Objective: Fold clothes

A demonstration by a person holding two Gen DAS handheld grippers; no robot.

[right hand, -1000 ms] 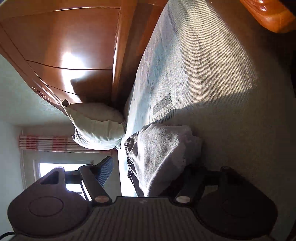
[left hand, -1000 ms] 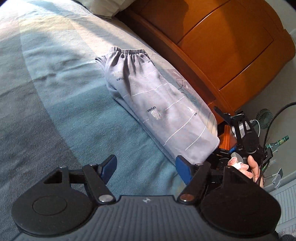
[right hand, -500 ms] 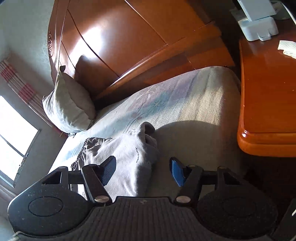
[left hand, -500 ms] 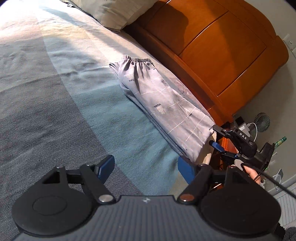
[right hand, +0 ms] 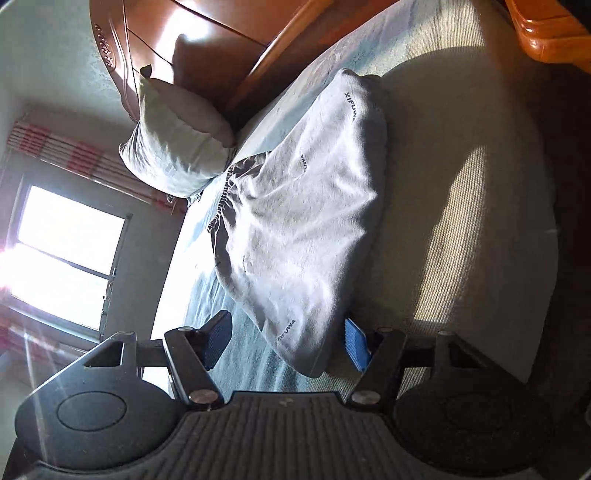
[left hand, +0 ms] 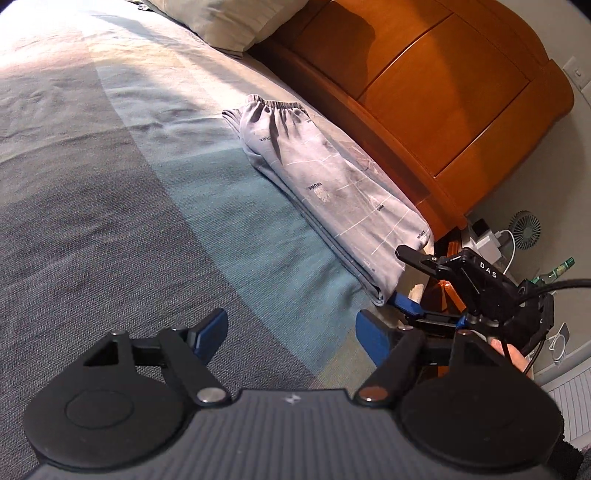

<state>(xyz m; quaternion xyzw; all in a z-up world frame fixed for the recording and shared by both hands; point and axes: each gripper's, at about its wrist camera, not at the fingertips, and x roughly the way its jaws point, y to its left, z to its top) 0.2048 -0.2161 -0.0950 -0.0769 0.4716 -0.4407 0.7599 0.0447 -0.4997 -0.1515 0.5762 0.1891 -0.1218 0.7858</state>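
Observation:
Grey trousers [left hand: 325, 192] lie folded in a long strip on the bed, waistband at the far end near the headboard. My left gripper [left hand: 291, 328] hovers open over the blue-grey bedspread [left hand: 110, 221], short of the trousers and holding nothing. At the strip's near end is my right gripper [left hand: 400, 277], held by a hand, one finger above the cloth edge and one below. In the right wrist view the trousers [right hand: 303, 221] reach down between the fingers of my open right gripper [right hand: 286, 339], which do not pinch the cloth.
A wooden headboard [left hand: 424, 92] runs along the far side, with a pillow [left hand: 221, 22] against it. Beyond the bed corner stand a wooden nightstand [right hand: 546, 33], a small fan [left hand: 524, 229] and a green bottle [left hand: 557, 267]. A bright window [right hand: 62, 258] shows at left.
My left gripper has drawn back, so the trousers look farther off. The right gripper has turned and now has the near trouser end between its open fingers.

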